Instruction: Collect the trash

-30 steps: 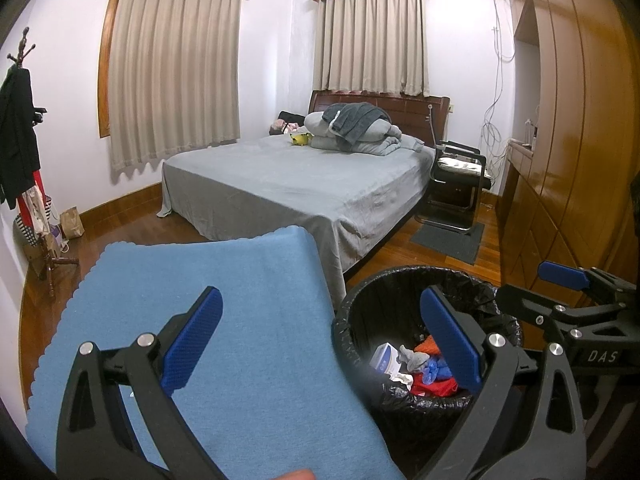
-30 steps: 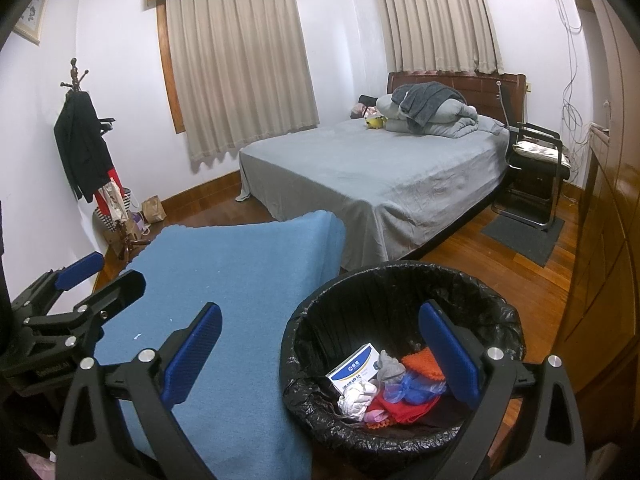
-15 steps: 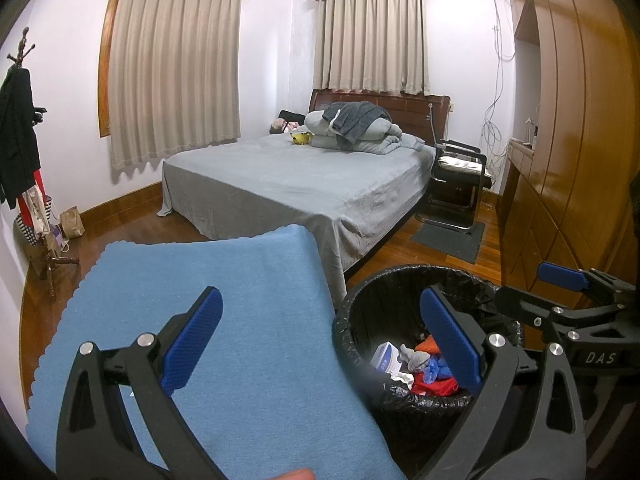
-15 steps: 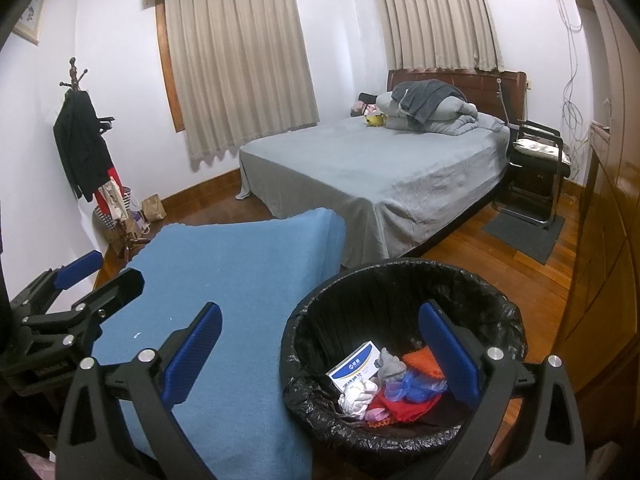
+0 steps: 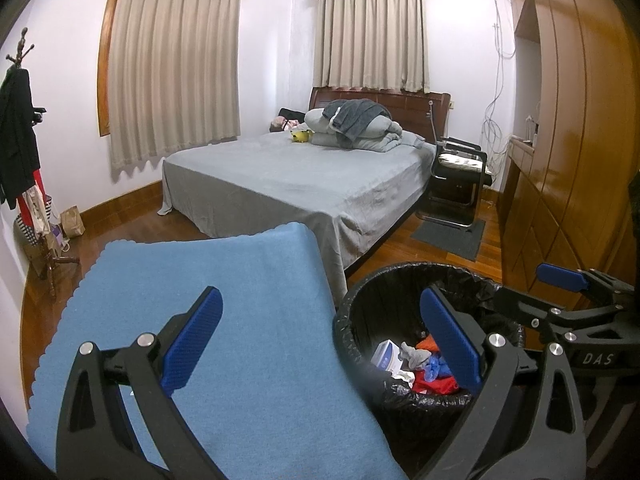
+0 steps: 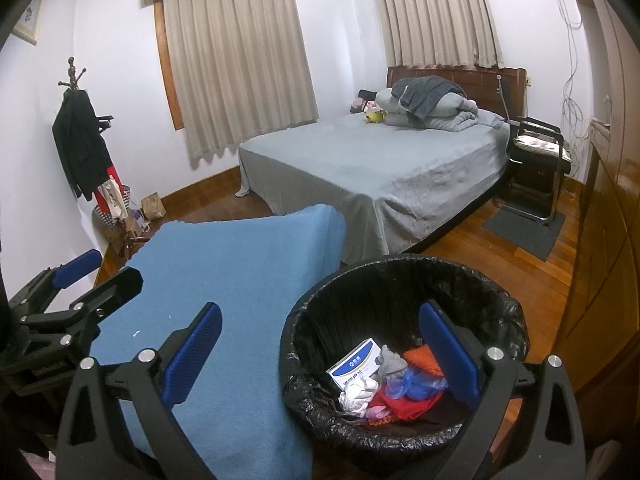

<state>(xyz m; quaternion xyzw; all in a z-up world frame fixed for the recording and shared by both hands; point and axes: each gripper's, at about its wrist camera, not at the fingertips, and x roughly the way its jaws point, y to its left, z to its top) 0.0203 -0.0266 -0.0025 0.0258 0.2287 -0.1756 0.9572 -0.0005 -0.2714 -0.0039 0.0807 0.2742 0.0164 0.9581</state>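
Bedroom with grey bed [image 6: 376, 168] upper centre, blue cloth [image 5: 224, 320] lower left, black-lined trash bin [image 6: 404, 280] lower right holding white box [image 6: 356, 362] and what looks like crumpled scraps, left gripper [image 5: 320, 344] jaws apart, empty, right gripper [image 6: 320, 350] jaws apart, empty.

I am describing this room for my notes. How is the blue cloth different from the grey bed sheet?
The blue cloth is bright blue, while the grey bed sheet is pale grey. The blue cloth has a scalloped edge on its left side; the grey bed sheet hangs with a plain edge. The blue cloth lies close beside the trash bin; the grey bed sheet lies farther back. Both are spread flat and drape over an edge.
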